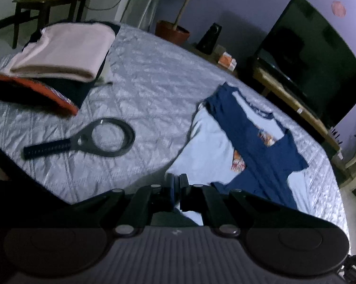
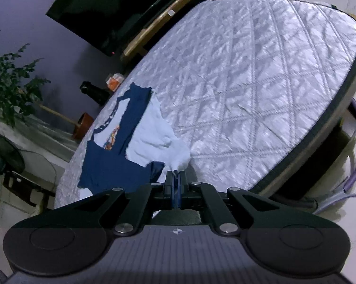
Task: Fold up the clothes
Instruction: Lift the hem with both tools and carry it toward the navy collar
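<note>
A light blue and navy T-shirt with an orange print lies partly folded on the quilted silver table cover; it also shows in the right wrist view. My left gripper is shut on the shirt's near edge, with navy fabric between the fingers. My right gripper is shut on the shirt's light blue corner at the near edge. A folded stack, a pink garment on a dark one with orange zip trim, sits at the far left.
A black magnifying glass lies on the cover left of the shirt. A TV, a speaker and a potted plant stand beyond the table. The table's rounded edge drops off at the right.
</note>
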`<state>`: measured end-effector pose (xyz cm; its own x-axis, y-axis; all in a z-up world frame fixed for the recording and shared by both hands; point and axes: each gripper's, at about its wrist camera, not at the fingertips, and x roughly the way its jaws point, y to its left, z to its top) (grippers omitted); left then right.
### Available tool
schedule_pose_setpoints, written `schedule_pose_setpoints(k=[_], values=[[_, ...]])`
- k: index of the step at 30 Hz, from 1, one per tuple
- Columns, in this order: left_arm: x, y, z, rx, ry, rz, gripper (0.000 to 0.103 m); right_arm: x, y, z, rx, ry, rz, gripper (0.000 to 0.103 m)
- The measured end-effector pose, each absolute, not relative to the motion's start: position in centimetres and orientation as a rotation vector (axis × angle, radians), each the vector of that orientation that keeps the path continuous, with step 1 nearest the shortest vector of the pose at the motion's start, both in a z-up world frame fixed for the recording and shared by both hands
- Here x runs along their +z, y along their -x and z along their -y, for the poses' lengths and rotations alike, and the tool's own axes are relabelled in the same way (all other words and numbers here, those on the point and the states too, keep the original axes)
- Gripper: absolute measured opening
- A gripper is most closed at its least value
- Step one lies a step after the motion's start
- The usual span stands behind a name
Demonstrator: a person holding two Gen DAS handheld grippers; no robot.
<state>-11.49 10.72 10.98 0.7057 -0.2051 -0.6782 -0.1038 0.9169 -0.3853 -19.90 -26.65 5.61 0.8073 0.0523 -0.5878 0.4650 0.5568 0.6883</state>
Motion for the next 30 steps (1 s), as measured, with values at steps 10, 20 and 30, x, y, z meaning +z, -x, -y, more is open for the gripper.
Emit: schedule_pose_setpoints(k=[10,20,30], values=[[11.3,6.0,-9.6,-0.082,0.372,-0.812,0.003,7.5,13.4,27.8,-0.221,-0.924,-0.610,0.002],[10.8,-3.0,-8.0,-0.118,0.342,-0.819,0.003,8.5,3.4,29.8,-0.206,-0.847,-0.655,0.003],[9.0,-9.6,-6.9,-0.092,0.337,-0.831,0.003,8.2,-5.2,32.1,-0.257,-0.784,-0.687,0.003]])
